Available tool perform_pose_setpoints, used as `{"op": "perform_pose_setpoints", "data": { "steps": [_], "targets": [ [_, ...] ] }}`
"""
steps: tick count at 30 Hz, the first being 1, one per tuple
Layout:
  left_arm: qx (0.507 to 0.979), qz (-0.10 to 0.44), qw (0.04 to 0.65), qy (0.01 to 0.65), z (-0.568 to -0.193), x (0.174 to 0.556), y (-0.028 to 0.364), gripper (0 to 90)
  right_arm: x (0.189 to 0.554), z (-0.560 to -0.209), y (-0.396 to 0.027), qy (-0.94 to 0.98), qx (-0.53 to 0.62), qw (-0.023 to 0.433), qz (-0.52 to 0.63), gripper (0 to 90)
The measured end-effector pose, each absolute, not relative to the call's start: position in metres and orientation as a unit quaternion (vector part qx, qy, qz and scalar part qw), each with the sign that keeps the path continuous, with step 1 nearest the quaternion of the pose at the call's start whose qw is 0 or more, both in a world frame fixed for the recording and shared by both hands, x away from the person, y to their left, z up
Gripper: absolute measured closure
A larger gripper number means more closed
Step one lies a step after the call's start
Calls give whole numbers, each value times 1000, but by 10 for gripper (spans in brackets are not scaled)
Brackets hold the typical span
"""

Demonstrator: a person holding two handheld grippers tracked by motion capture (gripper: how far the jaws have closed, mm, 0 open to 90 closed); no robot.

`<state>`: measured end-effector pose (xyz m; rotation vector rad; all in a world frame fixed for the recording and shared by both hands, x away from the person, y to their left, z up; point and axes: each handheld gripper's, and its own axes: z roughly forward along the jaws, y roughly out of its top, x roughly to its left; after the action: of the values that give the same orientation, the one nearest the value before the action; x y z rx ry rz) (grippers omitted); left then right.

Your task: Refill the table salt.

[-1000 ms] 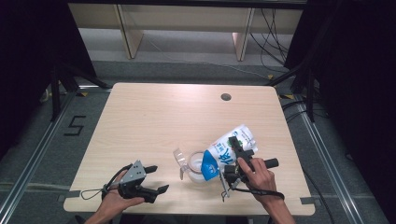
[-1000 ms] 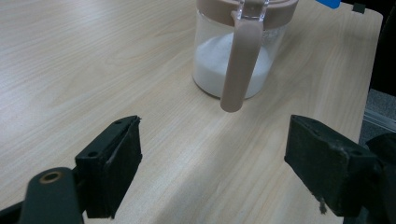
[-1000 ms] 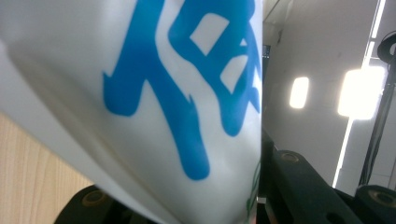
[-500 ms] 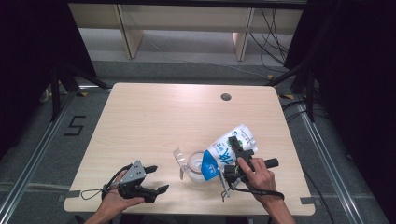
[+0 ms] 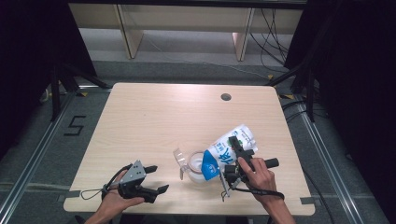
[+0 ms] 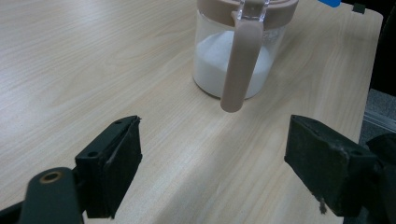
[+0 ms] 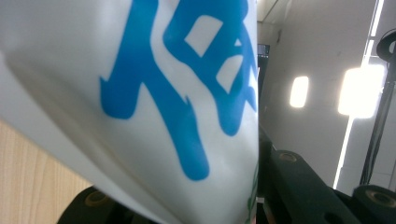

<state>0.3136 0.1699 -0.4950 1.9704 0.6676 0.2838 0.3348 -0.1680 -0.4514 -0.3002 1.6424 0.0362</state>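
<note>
One bag [image 5: 232, 145] between right gripper [image 5: 236, 161] pads

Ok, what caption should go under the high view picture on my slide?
The right tool tips a blue-and-white bag over a clear jar while the open left tool rests on the wooden table.

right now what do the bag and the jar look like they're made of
The bag looks like soft glossy plastic film: white with blue print, it creases and bends where the right gripper holds it. The jar has a clear wall, glass or hard plastic, with white grains showing through; its beige lid and handle look like matte plastic.
</note>
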Motion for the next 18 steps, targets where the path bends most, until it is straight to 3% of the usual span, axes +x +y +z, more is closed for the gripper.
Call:
{"op": "perform_pose_setpoints", "data": {
  "steps": [18],
  "targets": [
    [811,109,498,287,-495,312,169,179,334,-455,-168,740,-94,666,27,762]
  ]
}}
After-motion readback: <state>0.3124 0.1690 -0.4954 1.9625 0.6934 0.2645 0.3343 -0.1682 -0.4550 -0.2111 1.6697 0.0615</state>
